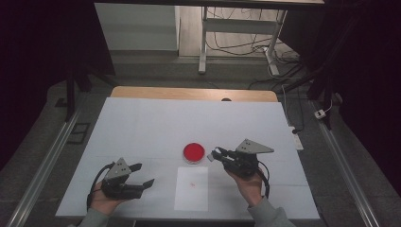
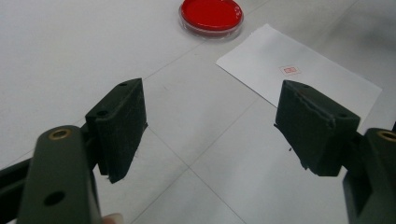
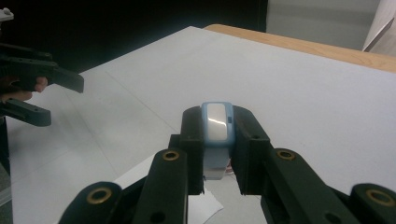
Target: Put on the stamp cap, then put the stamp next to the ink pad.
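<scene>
My right gripper [image 1: 216,155] is shut on a small light-blue piece with a glossy white face [image 3: 217,122], held above the table just right of a round red dish [image 1: 194,152]. The piece stands clamped between both jaws of the right gripper [image 3: 217,140]. My left gripper [image 1: 145,174] hovers open at the front left with nothing between its fingers. In the left gripper view, the open left gripper [image 2: 210,121] points toward the red dish [image 2: 211,14] and a white paper sheet [image 2: 322,88] bearing a small red mark [image 2: 290,70].
The white paper sheet [image 1: 191,188] lies in front of the dish near the table's front edge. A white cover [image 1: 156,127] spreads over the table, with a wooden edge [image 1: 194,93] at the far side. Desk legs and cables [image 1: 246,45] stand beyond.
</scene>
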A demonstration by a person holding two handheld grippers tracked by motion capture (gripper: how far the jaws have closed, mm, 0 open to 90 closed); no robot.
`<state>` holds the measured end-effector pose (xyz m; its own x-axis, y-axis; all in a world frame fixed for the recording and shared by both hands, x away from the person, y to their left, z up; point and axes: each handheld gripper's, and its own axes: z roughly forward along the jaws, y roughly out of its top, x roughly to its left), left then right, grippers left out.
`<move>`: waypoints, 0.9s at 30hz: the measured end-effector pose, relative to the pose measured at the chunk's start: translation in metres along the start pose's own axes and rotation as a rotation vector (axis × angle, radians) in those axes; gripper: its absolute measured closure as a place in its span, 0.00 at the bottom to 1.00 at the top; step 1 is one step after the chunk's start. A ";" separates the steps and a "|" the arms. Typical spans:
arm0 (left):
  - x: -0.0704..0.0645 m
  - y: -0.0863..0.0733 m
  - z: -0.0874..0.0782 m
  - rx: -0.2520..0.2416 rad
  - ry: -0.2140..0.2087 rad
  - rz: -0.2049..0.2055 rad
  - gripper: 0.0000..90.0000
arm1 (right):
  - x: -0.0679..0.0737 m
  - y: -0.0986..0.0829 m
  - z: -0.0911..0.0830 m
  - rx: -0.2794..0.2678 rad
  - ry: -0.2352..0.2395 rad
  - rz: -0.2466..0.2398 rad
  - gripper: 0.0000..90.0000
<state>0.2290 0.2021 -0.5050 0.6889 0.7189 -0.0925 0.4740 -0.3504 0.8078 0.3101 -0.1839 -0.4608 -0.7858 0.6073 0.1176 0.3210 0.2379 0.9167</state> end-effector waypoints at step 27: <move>0.004 -0.003 0.002 0.017 -0.002 -0.009 0.28 | -0.021 -0.009 0.011 0.088 -0.098 -0.030 0.84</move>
<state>0.2315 0.2045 -0.5086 0.6857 0.7208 -0.1013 0.4900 -0.3541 0.7966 0.3288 -0.1905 -0.4759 -0.7417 0.6690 0.0484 0.3465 0.3203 0.8817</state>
